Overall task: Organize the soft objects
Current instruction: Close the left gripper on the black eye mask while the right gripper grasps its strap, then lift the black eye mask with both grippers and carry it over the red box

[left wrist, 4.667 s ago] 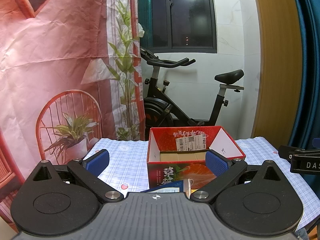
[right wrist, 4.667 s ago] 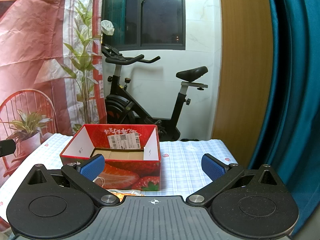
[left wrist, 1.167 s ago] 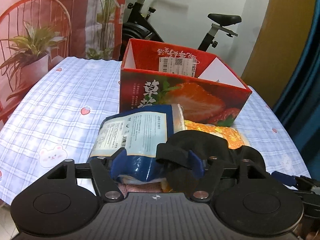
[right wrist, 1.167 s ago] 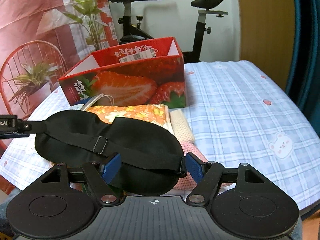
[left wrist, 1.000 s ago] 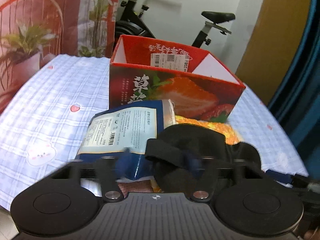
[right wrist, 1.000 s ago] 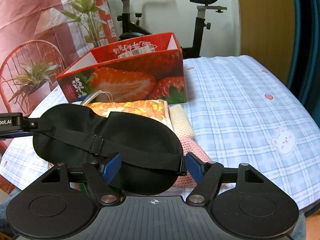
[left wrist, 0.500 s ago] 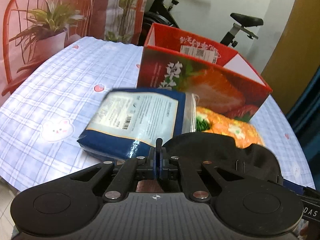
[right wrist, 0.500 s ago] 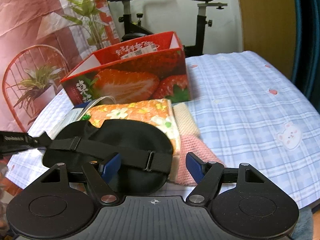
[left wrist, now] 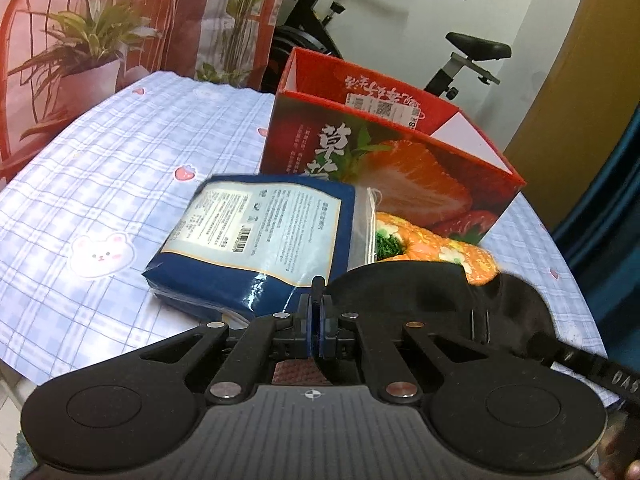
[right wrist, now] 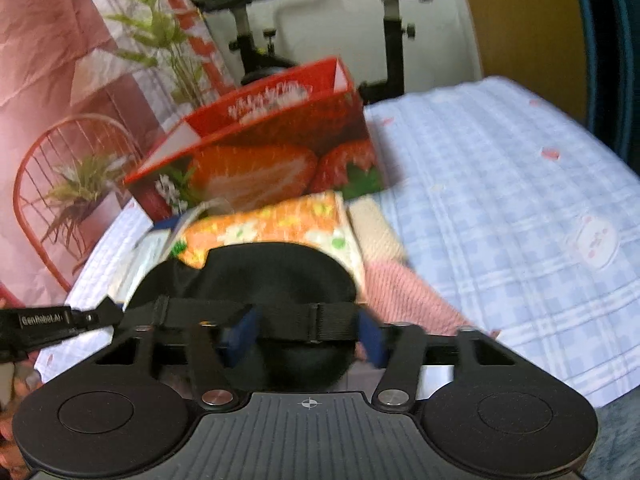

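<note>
A black sleep mask [left wrist: 420,292] lies on top of a pile of soft things in front of a red strawberry box [left wrist: 384,168]. My left gripper [left wrist: 319,312] is shut on the mask's left edge or strap. In the right wrist view the mask [right wrist: 248,276] lies between the blue pads of my right gripper [right wrist: 304,334], which is open around its strap and half closed. Under the mask lie an orange floral cloth [right wrist: 272,228], a cream knit [right wrist: 376,232] and a pink knit [right wrist: 404,288]. A blue packet [left wrist: 260,236] lies to the left.
The table carries a blue checked cloth [left wrist: 100,184] with bears and strawberries. The red box [right wrist: 256,152] stands open behind the pile. An exercise bike [left wrist: 460,56] and a printed curtain [right wrist: 60,40] are behind the table. The table edge runs close below both grippers.
My left gripper closed on the mask's left side about half a second ago and stays shut. My right gripper's pads have moved closer together around the strap; its view is blurred from motion.
</note>
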Motion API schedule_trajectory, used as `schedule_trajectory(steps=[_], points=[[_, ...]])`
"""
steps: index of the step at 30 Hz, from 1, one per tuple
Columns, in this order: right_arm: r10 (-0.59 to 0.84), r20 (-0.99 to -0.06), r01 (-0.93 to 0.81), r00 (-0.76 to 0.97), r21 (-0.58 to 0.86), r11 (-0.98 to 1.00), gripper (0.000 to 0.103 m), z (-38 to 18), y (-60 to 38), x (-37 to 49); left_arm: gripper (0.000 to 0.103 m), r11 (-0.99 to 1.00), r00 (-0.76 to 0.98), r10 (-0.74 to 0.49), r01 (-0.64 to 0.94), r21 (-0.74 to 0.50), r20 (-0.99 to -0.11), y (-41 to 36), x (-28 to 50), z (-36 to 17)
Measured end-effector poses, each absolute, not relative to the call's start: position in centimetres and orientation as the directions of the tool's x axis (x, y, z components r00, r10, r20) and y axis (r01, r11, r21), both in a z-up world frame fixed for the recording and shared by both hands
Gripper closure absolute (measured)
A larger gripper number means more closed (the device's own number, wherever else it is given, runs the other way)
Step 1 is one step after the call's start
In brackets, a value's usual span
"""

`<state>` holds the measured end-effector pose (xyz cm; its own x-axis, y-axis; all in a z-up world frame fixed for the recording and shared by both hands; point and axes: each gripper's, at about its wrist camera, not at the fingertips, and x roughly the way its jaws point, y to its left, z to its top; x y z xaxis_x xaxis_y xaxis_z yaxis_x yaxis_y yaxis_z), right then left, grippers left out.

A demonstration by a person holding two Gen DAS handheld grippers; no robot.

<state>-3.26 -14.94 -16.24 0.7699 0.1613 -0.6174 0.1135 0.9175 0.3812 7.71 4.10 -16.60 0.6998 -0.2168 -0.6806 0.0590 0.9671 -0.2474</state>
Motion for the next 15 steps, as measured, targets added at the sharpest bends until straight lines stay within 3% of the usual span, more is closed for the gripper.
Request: schedule_trajectory(steps=[2, 7, 15], points=[[0.146, -0.581, 0.104, 0.801, 0.375, 0.921, 0.076, -15.4, -15.0, -3.7, 0.099, 0.967, 0.704, -0.218, 0.064, -0.245, -0.676, 3.9, 7.7, -16.5], [0.141, -0.509, 0.08, 0.849, 0.387, 0.919, 0.092, -14.1, -15.4, -4.0, 0.099, 0.973, 0.734, -0.199, 0.068, -0.222, -0.649, 3.8, 7.5, -15.8], [0.13, -0.43, 0.031, 0.893, 0.348, 0.937, 0.095, -11.9, -15.2, -2.6, 0.099, 0.979, 0.82, -0.182, 0.1, -0.177, -0.543, 2.8, 7.0, -13.4]])
